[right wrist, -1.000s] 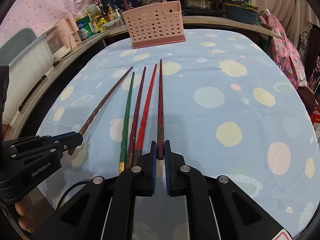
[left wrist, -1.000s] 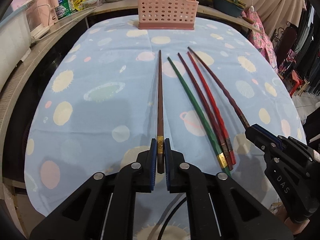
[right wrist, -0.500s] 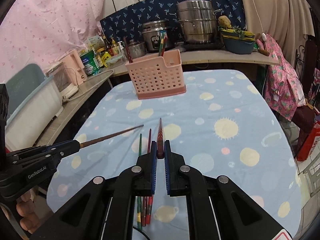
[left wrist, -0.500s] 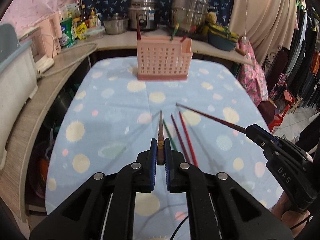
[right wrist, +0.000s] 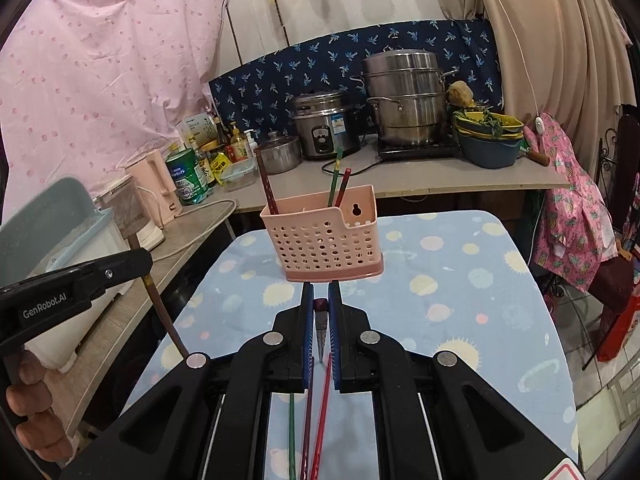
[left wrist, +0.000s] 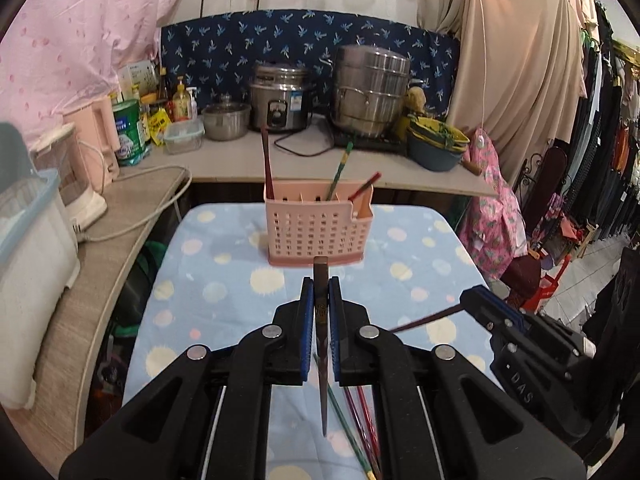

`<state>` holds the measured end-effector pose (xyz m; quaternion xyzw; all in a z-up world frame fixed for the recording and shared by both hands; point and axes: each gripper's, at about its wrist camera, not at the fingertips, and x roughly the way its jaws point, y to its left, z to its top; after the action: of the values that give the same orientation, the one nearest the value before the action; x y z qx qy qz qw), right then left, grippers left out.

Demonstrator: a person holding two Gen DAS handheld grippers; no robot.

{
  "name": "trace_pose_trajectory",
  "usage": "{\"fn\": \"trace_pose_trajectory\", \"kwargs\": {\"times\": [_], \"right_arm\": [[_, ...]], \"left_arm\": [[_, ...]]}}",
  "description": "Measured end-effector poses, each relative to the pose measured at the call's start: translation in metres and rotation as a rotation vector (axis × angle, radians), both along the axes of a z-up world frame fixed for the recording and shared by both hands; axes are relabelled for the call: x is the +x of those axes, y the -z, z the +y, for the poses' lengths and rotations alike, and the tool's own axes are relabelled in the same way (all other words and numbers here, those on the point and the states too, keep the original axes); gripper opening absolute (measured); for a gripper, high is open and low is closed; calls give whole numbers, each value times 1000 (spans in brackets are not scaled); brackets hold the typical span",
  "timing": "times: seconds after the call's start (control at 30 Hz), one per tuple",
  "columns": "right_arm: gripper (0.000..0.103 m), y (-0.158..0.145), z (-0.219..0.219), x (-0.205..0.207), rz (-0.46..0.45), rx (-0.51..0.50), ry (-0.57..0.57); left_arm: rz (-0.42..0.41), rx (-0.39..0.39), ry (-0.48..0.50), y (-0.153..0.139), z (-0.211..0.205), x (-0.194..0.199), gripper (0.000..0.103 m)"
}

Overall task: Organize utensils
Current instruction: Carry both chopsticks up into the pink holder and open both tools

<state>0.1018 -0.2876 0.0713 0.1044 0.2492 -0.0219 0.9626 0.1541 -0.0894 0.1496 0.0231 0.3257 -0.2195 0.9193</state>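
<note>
Both chopsticks are off the blue tablecloth (left wrist: 224, 268) now, our left gripper (left wrist: 321, 308) clamping the brown chopstick (left wrist: 321, 360) and our right gripper (right wrist: 321, 312) pinching the dark red chopstick (right wrist: 321, 332), tips hanging down, so we judge the pink holder (right wrist: 324, 236) comes next, three sticks remaining below.

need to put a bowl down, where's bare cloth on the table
Bare cloth lies right of the pink holder toward the table's right edge, and between holder and grippers. Crowded: loose chopsticks near you; the back counter.
</note>
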Motion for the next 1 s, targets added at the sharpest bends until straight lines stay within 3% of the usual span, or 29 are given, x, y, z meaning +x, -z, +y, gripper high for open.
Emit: {"fn": "trace_pose_trajectory", "kwargs": {"times": [0.47, 1.0], "right_arm": [[7, -56, -19, 38, -118, 57, 4], [7, -134, -49, 125, -287, 97, 51]], "left_arm": [[-55, -41, -83, -40, 1, 67, 7], [-194, -87, -140, -104, -15, 143, 7]]}}
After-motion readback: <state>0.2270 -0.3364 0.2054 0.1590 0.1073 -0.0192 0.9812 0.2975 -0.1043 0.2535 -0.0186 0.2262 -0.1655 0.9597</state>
